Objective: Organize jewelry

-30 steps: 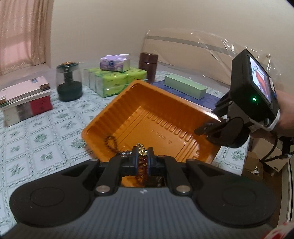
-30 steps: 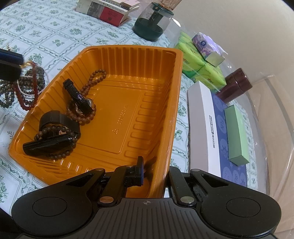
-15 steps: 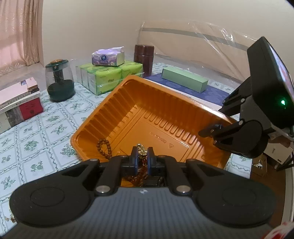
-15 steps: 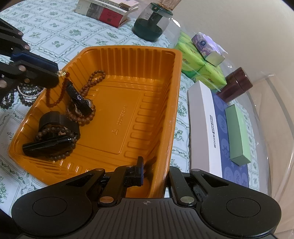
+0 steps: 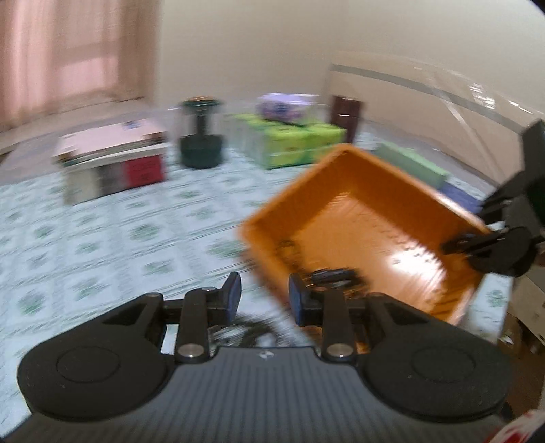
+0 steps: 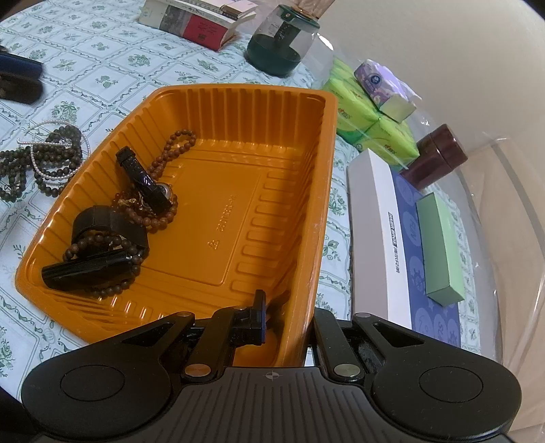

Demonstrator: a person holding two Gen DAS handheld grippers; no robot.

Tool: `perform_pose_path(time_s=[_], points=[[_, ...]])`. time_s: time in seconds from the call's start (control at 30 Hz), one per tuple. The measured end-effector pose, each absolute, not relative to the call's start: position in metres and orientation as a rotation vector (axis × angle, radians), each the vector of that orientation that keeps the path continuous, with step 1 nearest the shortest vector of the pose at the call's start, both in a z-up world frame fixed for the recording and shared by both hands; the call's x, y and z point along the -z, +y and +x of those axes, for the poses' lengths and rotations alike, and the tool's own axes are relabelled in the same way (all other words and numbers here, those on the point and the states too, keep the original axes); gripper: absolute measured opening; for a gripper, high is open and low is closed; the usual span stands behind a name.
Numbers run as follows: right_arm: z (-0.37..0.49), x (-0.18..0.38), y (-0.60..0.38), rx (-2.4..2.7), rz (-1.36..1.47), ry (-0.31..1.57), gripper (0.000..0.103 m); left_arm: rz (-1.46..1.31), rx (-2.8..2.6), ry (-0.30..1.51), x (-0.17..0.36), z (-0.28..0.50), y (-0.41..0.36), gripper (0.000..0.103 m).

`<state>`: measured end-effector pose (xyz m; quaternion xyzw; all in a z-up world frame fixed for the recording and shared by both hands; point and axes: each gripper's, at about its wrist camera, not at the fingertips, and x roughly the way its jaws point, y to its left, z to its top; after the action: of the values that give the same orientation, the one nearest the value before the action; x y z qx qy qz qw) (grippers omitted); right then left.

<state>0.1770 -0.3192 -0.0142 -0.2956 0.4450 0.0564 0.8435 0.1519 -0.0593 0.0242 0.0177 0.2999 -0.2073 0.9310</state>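
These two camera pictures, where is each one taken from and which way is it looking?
Left wrist view: sits on the left gripper, looking forward over its open fingers across the patterned table; the picture is blurred.
Right wrist view: sits on the right gripper, looking down into the orange tray, whose near wall lies between its fingers.
Shared: both show the tray, the dark green jar and the green tissue packs; the left view also catches the right gripper.

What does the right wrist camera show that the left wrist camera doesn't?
Right wrist only: the bead pile on the tablecloth, the watches and bracelets in the tray, sharply, and the right claw clamped on the tray's wall. Left wrist only: the pink curtain and the open left claw. Both: the orange tray, tissue packs and books.
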Motion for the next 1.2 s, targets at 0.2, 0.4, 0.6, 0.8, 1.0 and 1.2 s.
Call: perform_pose_path(time_s=[0.2,0.4,0.6,0.8,1.0,1.2], points=[[0.176,0.014,-0.321,-0.115,-0.621,0.939,0.008,0.014,0.252,0.627,-0.012,0.139,0.007,0.029],[0.176,0.014,-0.319,-0.110,-0.618,0.942,0.008,0.023,0.113,0.672,0.014,0.133,0.057,0.030],[0.175,0.014,-0.316,-0.108,-0.625,0.942,0.008,0.042,0.067,0.664,0.032,0.142,0.070,0.041],[0.175,0.014,-0.317,-0.108,-0.621,0.947,0.008,0.104,0.071,0.653,0.050,0.159,0.064,0.041],[0.175,0.014,-0.318,-0.108,-0.621,0.950,0.008,0.158,0.039,0.666,0.062,0.176,0.065,0.040],[0.175,0.016,-0.319,-0.106,-0.618,0.956,0.008,0.194,0.071,0.663,0.070,0.185,0.060,0.030]])
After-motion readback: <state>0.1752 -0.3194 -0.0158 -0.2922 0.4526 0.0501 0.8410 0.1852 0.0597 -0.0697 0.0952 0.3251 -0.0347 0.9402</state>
